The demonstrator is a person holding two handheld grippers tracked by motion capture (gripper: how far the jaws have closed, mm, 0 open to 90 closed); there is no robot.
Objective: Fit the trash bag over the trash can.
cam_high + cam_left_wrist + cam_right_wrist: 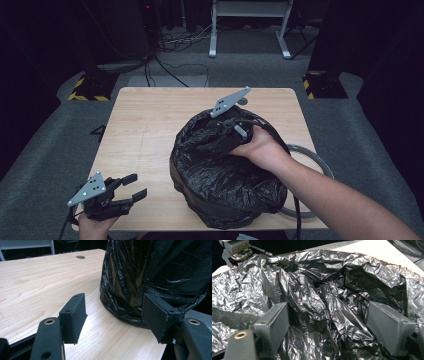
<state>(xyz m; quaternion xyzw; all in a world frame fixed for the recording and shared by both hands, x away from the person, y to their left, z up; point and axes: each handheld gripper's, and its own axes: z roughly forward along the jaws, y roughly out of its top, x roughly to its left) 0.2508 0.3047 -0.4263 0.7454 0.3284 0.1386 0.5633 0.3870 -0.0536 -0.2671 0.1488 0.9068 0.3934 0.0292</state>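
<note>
At the tabletop's near-left corner the left tool waits released and empty, while the right tool, jaws spread, dips into the black bag lining a bin near the near-right edge, apparently to seat the liner.

Table bare from 9 to 12 o'clock of the black bag, free pass there; bag bulk blocks the centre-right, grey ring touches it at 3 o'clock, left gripper sits near at 8 o'clock.
</note>
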